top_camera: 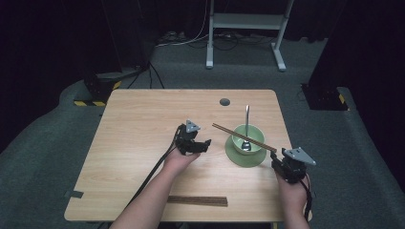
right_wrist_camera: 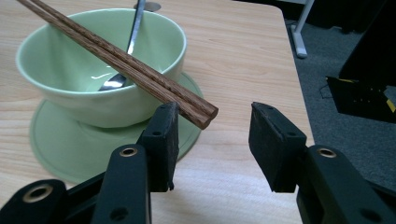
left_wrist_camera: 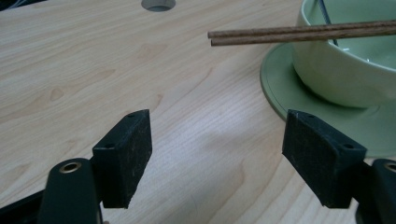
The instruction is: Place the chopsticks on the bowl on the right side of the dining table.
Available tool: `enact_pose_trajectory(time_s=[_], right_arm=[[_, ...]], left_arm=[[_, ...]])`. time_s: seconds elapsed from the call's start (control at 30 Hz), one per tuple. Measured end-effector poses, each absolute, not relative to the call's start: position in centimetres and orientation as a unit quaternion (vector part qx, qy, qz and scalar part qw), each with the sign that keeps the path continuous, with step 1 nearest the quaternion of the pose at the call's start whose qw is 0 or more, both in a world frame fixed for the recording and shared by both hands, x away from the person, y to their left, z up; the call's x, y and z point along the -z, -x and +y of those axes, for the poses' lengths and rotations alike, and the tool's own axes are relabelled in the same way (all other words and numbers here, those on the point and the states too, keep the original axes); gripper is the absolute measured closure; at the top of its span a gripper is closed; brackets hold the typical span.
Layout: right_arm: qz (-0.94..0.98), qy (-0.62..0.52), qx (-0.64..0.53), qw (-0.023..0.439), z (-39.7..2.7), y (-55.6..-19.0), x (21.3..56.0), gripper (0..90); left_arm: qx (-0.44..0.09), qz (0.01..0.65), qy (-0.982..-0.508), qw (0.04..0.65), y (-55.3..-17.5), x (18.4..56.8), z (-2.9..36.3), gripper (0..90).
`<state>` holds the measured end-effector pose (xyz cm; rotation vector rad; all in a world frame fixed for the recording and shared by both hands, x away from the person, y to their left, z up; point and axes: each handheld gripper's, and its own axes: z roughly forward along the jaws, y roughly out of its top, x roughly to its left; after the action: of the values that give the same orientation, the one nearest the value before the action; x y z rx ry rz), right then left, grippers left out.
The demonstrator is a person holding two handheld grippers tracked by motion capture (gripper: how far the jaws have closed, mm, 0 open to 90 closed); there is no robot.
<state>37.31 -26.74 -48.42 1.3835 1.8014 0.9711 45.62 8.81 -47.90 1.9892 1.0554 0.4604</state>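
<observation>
Though plain green, bowl (top_camera: 255, 132) under chopsticks (top_camera: 239, 135)

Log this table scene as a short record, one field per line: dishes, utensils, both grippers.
surface: light wooden table
dishes: pale green ceramic bowl standing on a matching green saucer
in bowl: metal spoon, handle leaning on the far rim
across bowl rim: pair of brown wooden chopsticks
near table edge: second brown chopstick pair lying flat
left gripper: jaws open, empty, left of the saucer
right gripper: jaws open, at the chopsticks' near end

white stand (top_camera: 246, 21) beyond wooden table (top_camera: 143, 119)
</observation>
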Motion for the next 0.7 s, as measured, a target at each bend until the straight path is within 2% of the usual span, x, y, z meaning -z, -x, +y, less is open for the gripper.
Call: enact_pose_trajectory(time_s=[0.37,0.7], right_arm=[[0.700,-0.518,-0.358,0.336,-27.4,-39.5,47.9,57.7],[0.717,-0.506,-0.340,0.340,-27.4,-41.1,48.2,57.6]], left_arm=[[-0.211,0.426,-0.777,0.412,-47.3,48.8,6.3,25.0],[-0.210,0.413,-0.775,0.429,-48.2,49.0,4.6,25.3]])
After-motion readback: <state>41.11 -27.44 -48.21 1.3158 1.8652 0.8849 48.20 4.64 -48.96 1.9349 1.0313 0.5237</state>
